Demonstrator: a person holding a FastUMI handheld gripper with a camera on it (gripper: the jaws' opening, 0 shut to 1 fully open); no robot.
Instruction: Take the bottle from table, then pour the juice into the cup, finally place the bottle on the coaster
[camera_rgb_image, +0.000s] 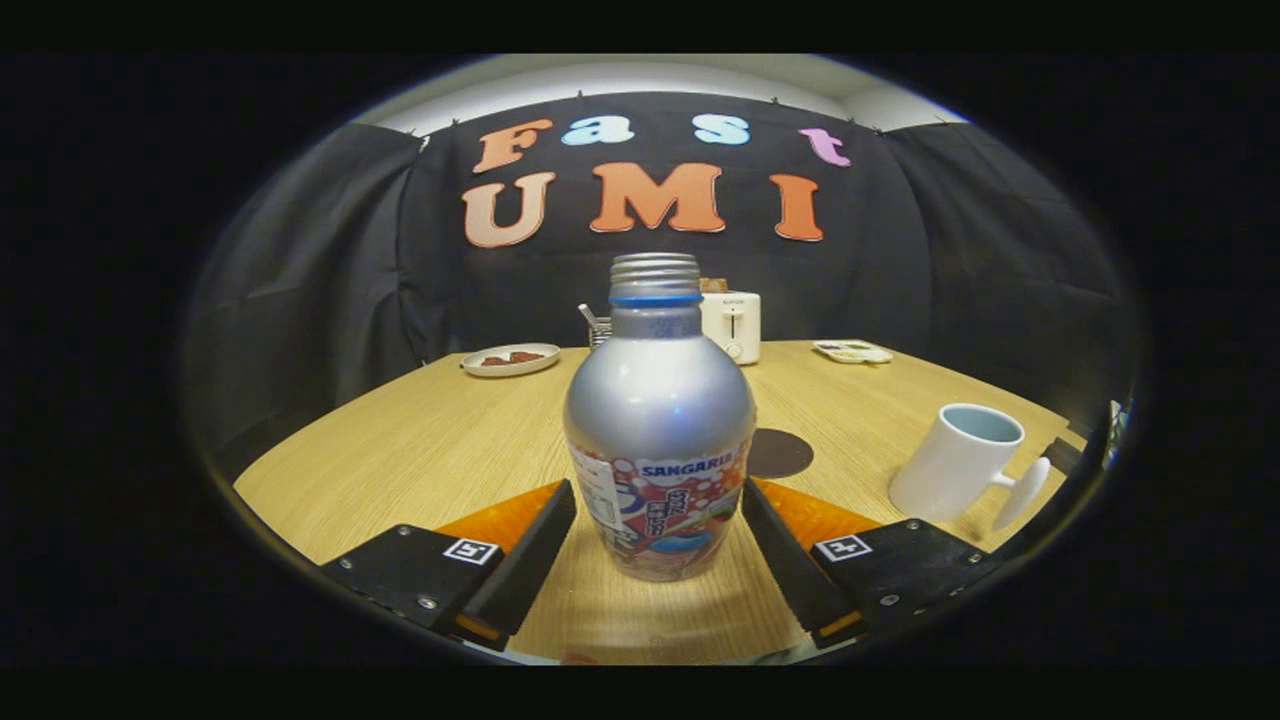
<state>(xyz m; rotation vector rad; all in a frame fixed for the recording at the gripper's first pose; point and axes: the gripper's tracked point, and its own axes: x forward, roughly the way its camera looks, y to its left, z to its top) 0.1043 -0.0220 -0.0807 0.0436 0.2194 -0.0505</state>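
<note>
gripper view: gripper (655, 535) fingers stand spread, one each side of the bottle (658, 420), just clear of its label; nothing is held. bottle stands upright on the surface (420, 450) between the fingers. judged handling: smooth metal body, likely slippery, rigid, weight unknown as the fill level is hidden. grip the straight labelled section, not the tapered shoulder. cap appears absent; threads show. cup (958, 462) stands ahead to the right, interior partly hidden. coaster (782, 452) lies beyond the bottle, partly occluded.
</note>
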